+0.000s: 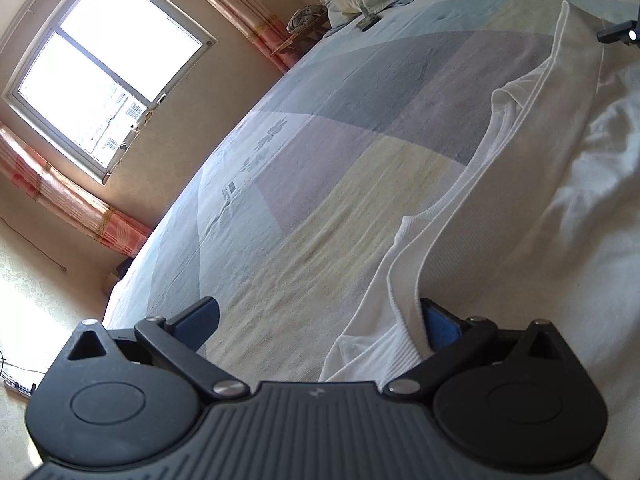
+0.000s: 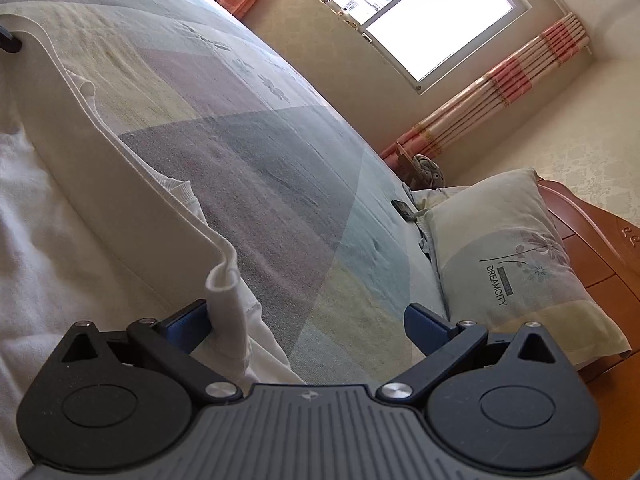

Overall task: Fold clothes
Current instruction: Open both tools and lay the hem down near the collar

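A white knit garment (image 1: 540, 184) lies on the bed, its folded edge running away from me; it also shows in the right wrist view (image 2: 100, 168). My left gripper (image 1: 320, 320) is open, jaws wide apart; the garment's ribbed hem (image 1: 404, 300) lies against the inside of its right finger. My right gripper (image 2: 308, 320) is open too; a bunched corner of the garment (image 2: 226, 296) stands beside its left finger. The far end of the garment's edge reaches the other gripper's tip (image 1: 618, 34).
The bed carries a pastel patchwork sheet (image 1: 340, 160). A pillow printed DREAMCITY (image 2: 508, 256) and a wooden headboard (image 2: 608, 272) are at the bed's head, with a small dark object (image 2: 402, 209) beside the pillow. A window (image 1: 104, 68) and pink curtains stand beyond.
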A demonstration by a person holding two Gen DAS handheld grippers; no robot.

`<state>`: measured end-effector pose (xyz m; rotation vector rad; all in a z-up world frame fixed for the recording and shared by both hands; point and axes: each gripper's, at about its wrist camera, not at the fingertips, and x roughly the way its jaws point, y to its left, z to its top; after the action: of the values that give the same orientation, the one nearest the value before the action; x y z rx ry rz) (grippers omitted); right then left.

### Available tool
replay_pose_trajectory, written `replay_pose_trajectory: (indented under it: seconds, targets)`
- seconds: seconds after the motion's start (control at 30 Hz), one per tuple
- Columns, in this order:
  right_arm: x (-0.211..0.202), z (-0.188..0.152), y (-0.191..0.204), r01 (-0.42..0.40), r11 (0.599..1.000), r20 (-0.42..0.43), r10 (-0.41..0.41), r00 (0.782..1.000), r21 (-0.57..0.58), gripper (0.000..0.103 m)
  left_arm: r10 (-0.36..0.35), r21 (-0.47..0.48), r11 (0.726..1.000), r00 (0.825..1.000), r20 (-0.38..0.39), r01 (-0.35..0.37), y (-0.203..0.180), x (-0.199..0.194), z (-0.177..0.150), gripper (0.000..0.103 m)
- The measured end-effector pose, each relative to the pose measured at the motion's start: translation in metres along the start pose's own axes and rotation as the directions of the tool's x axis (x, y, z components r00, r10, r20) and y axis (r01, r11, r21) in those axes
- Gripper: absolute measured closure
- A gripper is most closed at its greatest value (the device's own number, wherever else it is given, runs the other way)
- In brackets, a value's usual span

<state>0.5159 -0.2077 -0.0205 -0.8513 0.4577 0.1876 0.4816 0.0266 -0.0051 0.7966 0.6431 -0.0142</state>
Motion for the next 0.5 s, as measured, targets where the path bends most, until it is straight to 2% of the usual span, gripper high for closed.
replay_pose_trajectory:
  seconds: [0.13,0.23,0.33,0.37,0.43,0.47,0.5]
  targets:
    - [-0.006,-0.003,-0.013,-0.008,0.999,0.020,0.007,1.000,0.044,0.000,-0.018,-0.020,1.000,1.000,0.019,0.018,0.013,-0.002,0.002,0.000]
    - [-0.006,-0.004,-0.021,-0.032,0.995,0.006,0.031,0.999,0.093,0.000,-0.102,-0.131,0.986,0.994,0.042,0.107,0.033,-0.002,0.009,0.000]
    - [-0.014,-0.007,-0.027,-0.080,0.983,0.009,0.080,0.997,0.168,0.000,-0.173,-0.272,0.945,0.983,0.053,0.181,0.059,0.002,0.008,0.001]
    - [-0.019,-0.008,-0.027,-0.093,0.978,0.014,0.092,0.996,0.185,0.000,-0.183,-0.311,0.931,0.982,0.049,0.190,0.067,0.004,0.007,0.001]
    - [-0.029,-0.012,-0.026,-0.111,0.972,0.025,0.108,0.994,0.210,0.000,-0.156,-0.382,0.911,0.987,0.028,0.155,0.080,0.006,0.004,0.001]
    - [-0.034,-0.013,-0.026,-0.125,0.966,0.031,0.121,0.992,0.225,0.000,-0.159,-0.420,0.894,0.987,0.036,0.159,0.085,0.002,0.002,0.001]
    - [-0.038,-0.014,-0.028,-0.153,0.957,0.039,0.148,0.988,0.245,0.000,-0.196,-0.457,0.867,0.979,0.056,0.199,0.088,-0.003,-0.002,0.001]
